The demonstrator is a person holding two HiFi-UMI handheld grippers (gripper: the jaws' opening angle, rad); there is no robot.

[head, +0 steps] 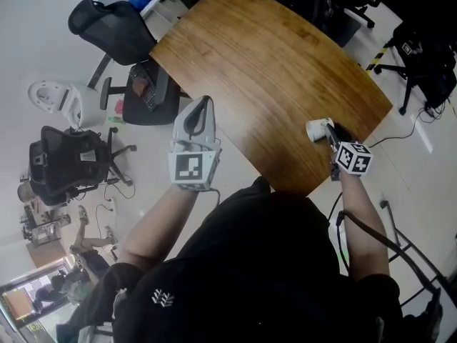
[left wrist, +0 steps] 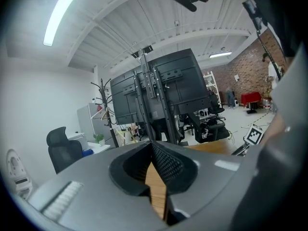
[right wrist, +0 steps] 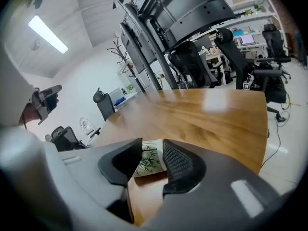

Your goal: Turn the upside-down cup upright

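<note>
A big brown wooden table (head: 271, 63) fills the middle of the head view. The cup (right wrist: 150, 160) sits on the table close to its near right corner, right by the edge. It is white with green leaves on it. The view of it is small and partly blocked, so I cannot say for sure which way up it is.

The right gripper (right wrist: 152, 143) points down at the table at that corner. Its two jaws are spread wide, and the cup is in the gap between them. The dark pads (right wrist: 178, 162) sit just beside the cup's sides but do not look like they are squeezing it.

The left gripper (left wrist: 152, 143) is held up in the air by the table's near left edge, well apart from the cup. Its jaws are pressed together at the tips, with nothing between them. Only a thin strip of the wood shows through the slit.

Two black chairs (head: 111, 27) stand on the white floor (head: 43, 56) past the table's left edge.
</note>
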